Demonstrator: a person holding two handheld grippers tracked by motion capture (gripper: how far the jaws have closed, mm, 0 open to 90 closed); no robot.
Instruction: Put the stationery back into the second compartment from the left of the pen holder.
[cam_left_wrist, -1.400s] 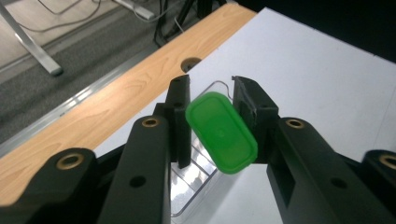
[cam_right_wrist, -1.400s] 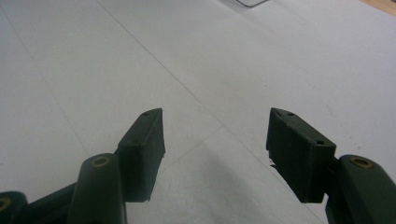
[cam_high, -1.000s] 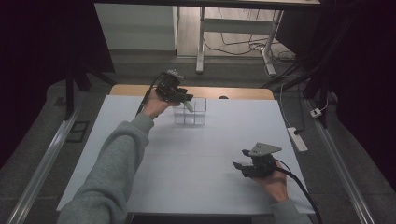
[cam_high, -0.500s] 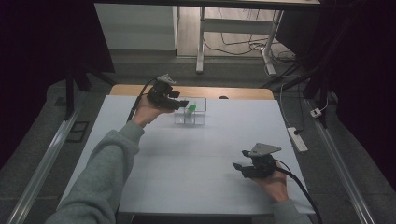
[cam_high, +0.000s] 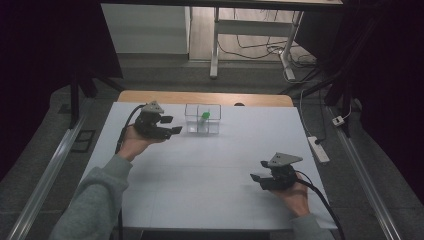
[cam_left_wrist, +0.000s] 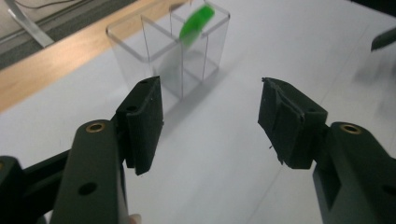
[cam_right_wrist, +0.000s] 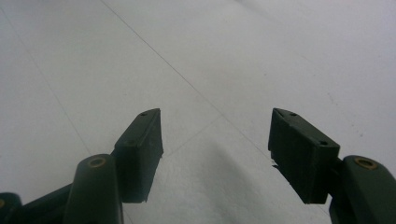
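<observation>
Left gripper view: left gripper (cam_left_wrist: 210, 121) gapes empty; clear box (cam_left_wrist: 170, 44) blurs the green piece (cam_left_wrist: 196, 23).

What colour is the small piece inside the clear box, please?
Bright green piece; clearest in the left gripper view.

The high view looks down from above; each gripper view looks close along its jaws. High and left views share the box (cam_high: 202, 119) (cam_left_wrist: 173, 46).
</observation>
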